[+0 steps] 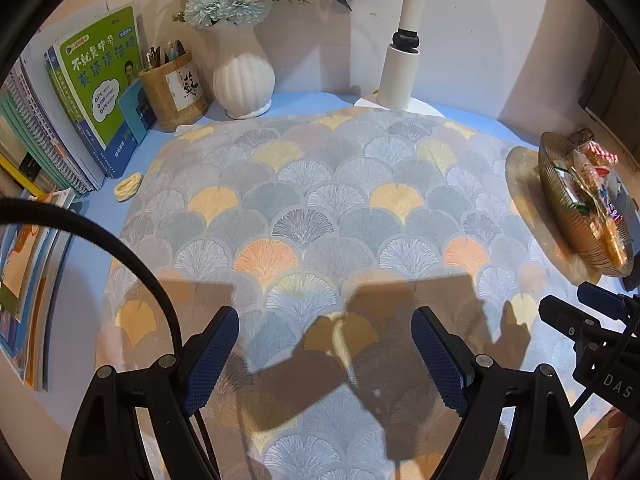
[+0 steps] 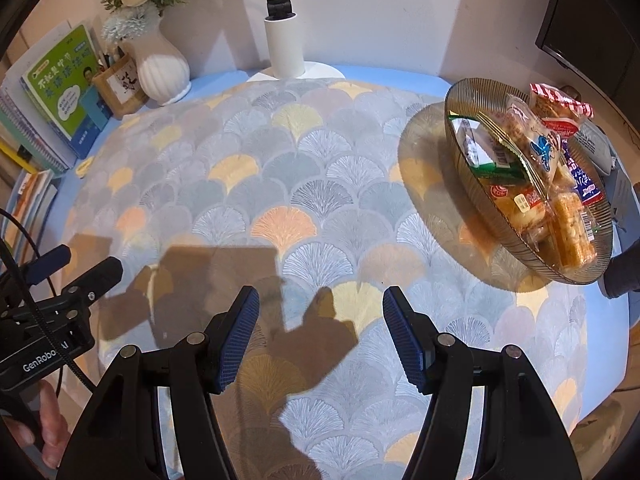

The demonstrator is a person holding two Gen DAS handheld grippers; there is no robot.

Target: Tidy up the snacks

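A ribbed amber glass bowl [image 2: 472, 168] stands at the right of the fan-patterned cloth [image 2: 280, 184], filled with several wrapped snacks [image 2: 548, 148]. The left wrist view shows the same bowl [image 1: 560, 204] at the far right edge. My left gripper [image 1: 325, 332] hangs open over bare cloth, nothing between its blue pads. My right gripper [image 2: 320, 312] is also open and empty, over the cloth to the left of the bowl. Each gripper appears at the edge of the other's view: the right gripper [image 1: 584, 312] and the left gripper [image 2: 76, 272].
Along the back wall stand a white vase with flowers [image 1: 242, 72], a bamboo pen holder [image 1: 172, 84], upright books [image 1: 96, 92] and a white lamp base [image 1: 400, 80]. More books [image 1: 24, 280] lie at the left. A small yellow roll [image 1: 128, 186] rests near the cloth's left edge.
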